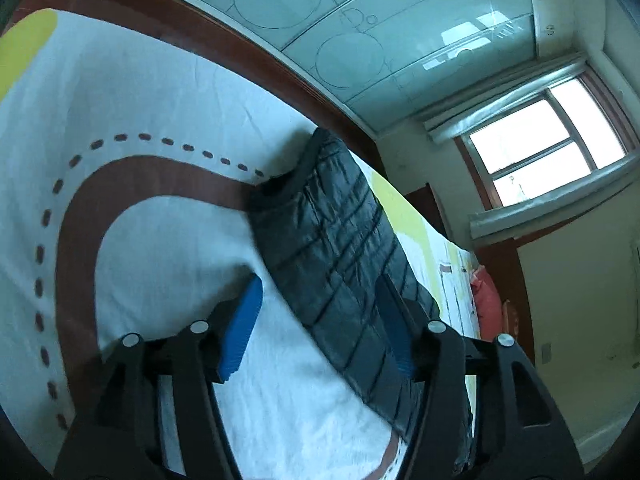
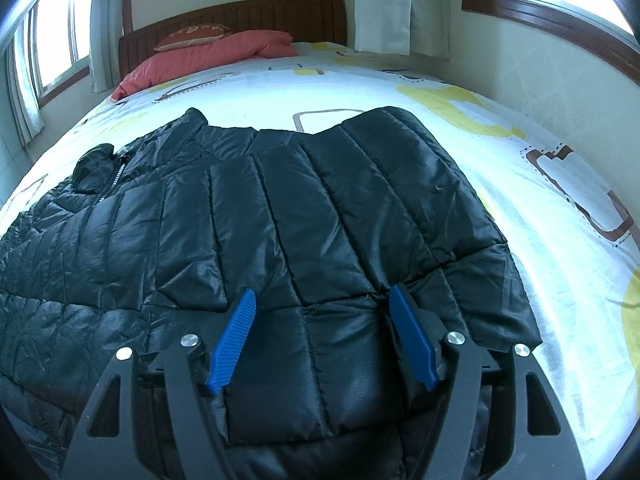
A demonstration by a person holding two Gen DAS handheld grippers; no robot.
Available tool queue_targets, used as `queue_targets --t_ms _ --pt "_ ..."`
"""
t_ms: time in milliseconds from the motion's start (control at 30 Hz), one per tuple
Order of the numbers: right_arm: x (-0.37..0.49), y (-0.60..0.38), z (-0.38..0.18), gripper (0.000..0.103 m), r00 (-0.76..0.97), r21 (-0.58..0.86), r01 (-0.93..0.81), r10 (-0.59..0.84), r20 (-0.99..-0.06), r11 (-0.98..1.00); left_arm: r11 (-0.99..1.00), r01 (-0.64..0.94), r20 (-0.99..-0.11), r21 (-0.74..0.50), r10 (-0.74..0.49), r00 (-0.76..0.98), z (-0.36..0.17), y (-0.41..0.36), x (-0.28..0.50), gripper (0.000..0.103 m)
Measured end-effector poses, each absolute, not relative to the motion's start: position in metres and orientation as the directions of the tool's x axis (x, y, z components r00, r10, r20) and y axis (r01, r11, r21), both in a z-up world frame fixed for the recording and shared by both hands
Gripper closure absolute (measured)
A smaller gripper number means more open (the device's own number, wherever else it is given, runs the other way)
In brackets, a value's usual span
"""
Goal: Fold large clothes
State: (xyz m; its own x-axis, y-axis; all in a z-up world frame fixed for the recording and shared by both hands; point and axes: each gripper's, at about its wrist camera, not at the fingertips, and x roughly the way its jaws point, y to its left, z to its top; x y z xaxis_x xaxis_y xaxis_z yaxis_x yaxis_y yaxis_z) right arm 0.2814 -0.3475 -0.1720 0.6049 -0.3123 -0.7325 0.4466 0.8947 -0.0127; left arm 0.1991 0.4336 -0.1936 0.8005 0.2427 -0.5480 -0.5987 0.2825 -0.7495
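Bed (image 2: 400, 92): patterned white sheet, wooden headboard at the far end.
Jacket (image 2: 280, 208): black quilted puffer — lies spread flat on the bed, zip toward the left.
Left hand-held gripper (image 1: 320, 324): spread, jacket edge between the blue pads, not pinched.
Right hand-held gripper (image 2: 324, 336): spread — pads straddle a raised bulge of jacket near its hem, no squeeze visible.
Pink quilt (image 2: 208, 56): folded by the headboard.

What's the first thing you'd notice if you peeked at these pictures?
A big, shiny black puffy jacket spread across the middle of the bed, on a white sheet with yellow and brown shapes. A pink quilt sits by the wooden headboard at the far end. Up close, the right gripper has blue fingers spread over the jacket's near edge.
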Motion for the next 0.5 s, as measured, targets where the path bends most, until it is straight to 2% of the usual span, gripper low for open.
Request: queue_targets --t_ms 67,133,200,300,400,500 --pt "0.281 -0.347 -0.172 0.034 0.606 -0.011 0.447 -0.311 -0.732 0.895 0.301 -0.616 -0.56 -0.728 0.257 0.788 -0.191 0.436 0.207 0.044" --pt "0.281 -0.347 -0.172 0.034 0.607 -0.01 0.447 -0.311 -0.731 0.895 0.308 -0.624 -0.565 -0.718 0.266 0.781 -0.19 0.436 0.211 0.048" --pt "0.282 -0.349 -0.171 0.034 0.608 -0.008 0.447 -0.311 -0.731 0.895 0.294 -0.644 -0.587 -0.707 0.264 0.765 -0.194 0.438 0.217 0.073" --pt "0.283 -0.35 -0.171 0.034 0.608 -0.01 0.448 -0.312 -0.73 0.894 0.289 -0.665 -0.604 -0.688 0.28 0.746 -0.197 0.442 0.218 0.091" --pt "0.283 -0.35 -0.171 0.034 0.609 -0.008 0.448 -0.312 -0.729 0.894 0.345 -0.698 -0.621 -0.628 0.319 0.716 -0.189 0.436 0.225 0.098" --pt "0.283 -0.35 -0.171 0.034 0.61 -0.008 0.45 -0.314 -0.728 0.893 0.422 -0.705 -0.602 -0.57 0.369 0.708 -0.169 0.418 0.231 0.099"
